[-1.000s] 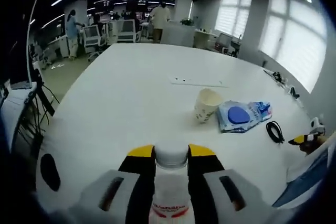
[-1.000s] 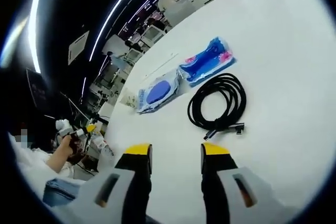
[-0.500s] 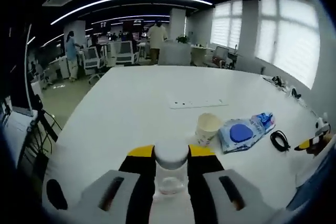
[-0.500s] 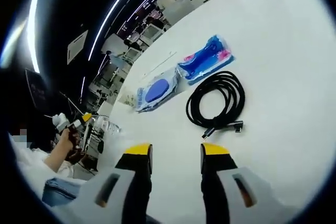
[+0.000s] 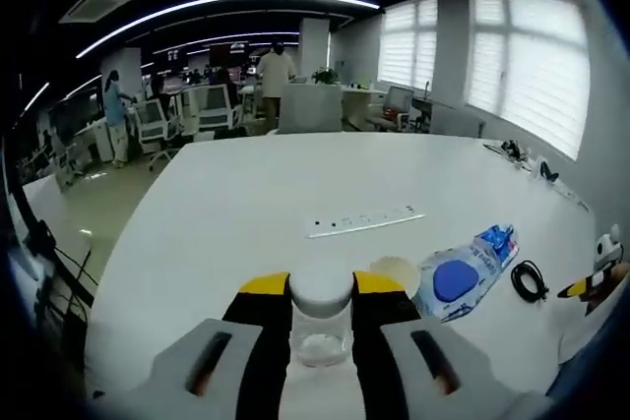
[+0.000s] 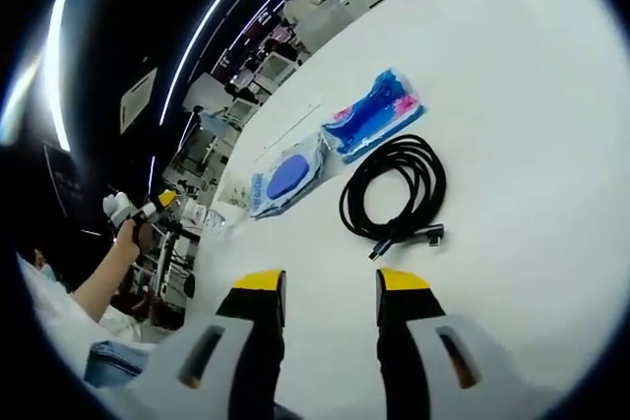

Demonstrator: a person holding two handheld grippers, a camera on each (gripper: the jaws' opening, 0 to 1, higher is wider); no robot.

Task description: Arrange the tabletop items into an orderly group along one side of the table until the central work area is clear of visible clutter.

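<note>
Raised since a second ago, my left gripper [image 5: 321,287] pinches the clear water bottle [image 5: 320,320]; my right gripper [image 6: 330,284] is spread above the black cable [image 6: 394,199].

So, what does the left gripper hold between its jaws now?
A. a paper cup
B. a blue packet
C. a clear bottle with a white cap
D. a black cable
C: the left gripper is shut on the bottle, its white cap between the yellow tips; the cup stands on the table beyond.
</note>
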